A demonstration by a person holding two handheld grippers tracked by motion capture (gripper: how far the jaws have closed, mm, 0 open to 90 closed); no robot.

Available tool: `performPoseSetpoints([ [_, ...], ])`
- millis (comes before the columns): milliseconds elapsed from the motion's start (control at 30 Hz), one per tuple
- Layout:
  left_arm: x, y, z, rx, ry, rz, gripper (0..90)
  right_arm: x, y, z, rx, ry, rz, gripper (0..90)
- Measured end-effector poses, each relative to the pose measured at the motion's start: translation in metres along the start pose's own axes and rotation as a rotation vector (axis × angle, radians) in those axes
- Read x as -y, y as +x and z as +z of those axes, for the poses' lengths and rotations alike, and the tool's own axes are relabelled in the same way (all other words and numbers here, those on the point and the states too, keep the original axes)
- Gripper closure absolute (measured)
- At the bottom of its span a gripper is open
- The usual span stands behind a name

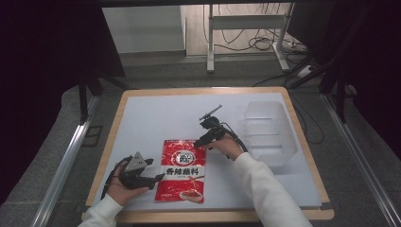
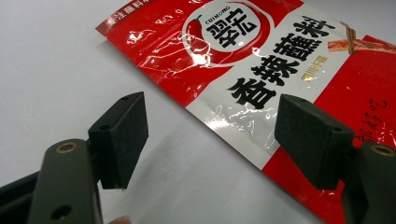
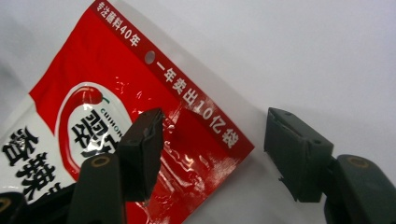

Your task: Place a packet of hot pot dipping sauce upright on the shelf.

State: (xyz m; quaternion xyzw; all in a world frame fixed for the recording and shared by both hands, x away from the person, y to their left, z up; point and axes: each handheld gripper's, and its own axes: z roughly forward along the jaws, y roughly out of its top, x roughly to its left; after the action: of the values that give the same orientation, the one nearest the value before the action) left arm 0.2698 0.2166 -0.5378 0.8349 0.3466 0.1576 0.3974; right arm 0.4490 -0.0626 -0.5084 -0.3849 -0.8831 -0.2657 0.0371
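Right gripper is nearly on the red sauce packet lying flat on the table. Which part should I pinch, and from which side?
Pinch the far right corner of the packet, coming from its top edge. It lies flat, and the right gripper already straddles that thin sealed corner with open jaws.

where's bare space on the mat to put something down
Free: the far-left stretch of the white mat, beyond the red sachet, and the near-right corner below the clear bin. Crowded: the near middle, where the left claw and right claw flank the sachet.
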Motion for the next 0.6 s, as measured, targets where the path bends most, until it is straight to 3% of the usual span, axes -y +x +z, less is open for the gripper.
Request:
performPoseSetpoints([
  [367, 0.000, 0.000, -0.001, 0.003, -0.003, 0.000, 25.5, 0.009, 0.004, -0.001, -0.092, -0.013, 0.006, 52.4],
  [500, 0.000, 0.000, 0.000, 0.004, -0.001, 0.002, 25.5, 0.011, 0.004, -0.003, -0.103, -0.020, 0.009, 56.3],
  [600, 0.000, -0.001, 0.000, 0.005, 0.000, 0.003, 25.5, 0.013, 0.003, -0.005, -0.082, -0.019, 0.000, 65.4],
])
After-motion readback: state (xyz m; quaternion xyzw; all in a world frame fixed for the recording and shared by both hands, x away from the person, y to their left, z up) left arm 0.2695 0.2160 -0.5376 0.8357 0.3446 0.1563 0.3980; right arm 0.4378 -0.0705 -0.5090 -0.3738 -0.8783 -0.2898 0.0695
